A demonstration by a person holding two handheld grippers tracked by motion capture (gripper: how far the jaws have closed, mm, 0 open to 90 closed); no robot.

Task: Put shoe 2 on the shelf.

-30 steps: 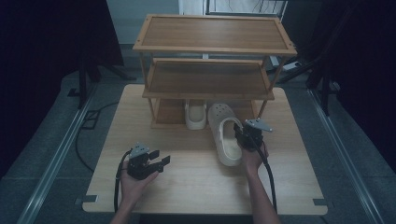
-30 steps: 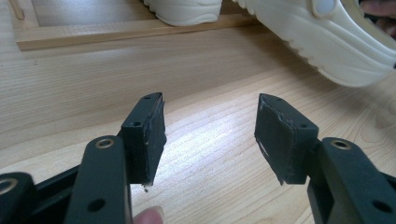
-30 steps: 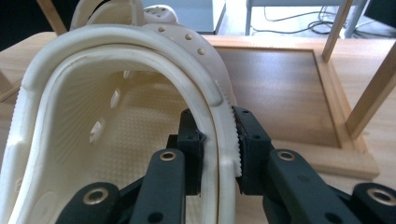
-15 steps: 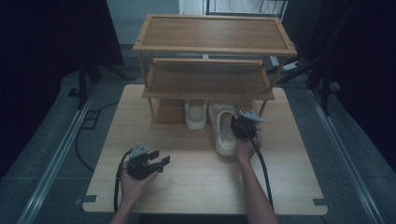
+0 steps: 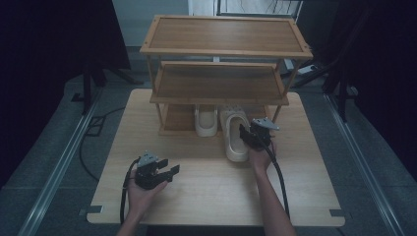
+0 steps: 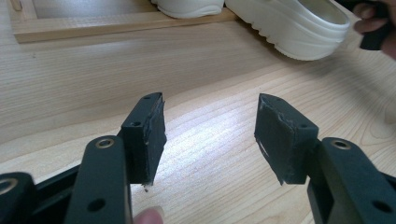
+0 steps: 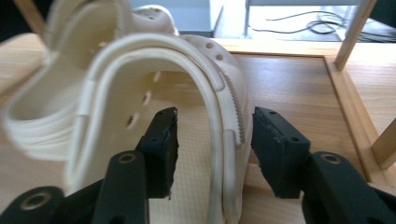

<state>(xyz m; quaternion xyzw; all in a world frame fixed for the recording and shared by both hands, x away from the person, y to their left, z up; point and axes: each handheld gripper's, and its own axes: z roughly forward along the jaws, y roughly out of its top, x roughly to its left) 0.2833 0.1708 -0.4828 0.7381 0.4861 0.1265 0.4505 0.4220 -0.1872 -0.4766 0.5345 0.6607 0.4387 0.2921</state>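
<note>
Change: the right gripper has carried the clog toward the rack; its toe now lies under the lowest shelf, beside the second clog.
Right gripper fingers: just opened, apart; they straddle the clog's side wall without pressing on it.
Left gripper: fingers apart, nothing between them, low over the bench in front of the rack.
Clog: heel projects from the rack onto the bench.

I see a three-tier wooden shoe rack standing at the far half of the tabletop. Under the rack's middle shelf a second cream clog sits on the bottom tier. Left of the rack, a dark stand rests on the grey floor.
</note>
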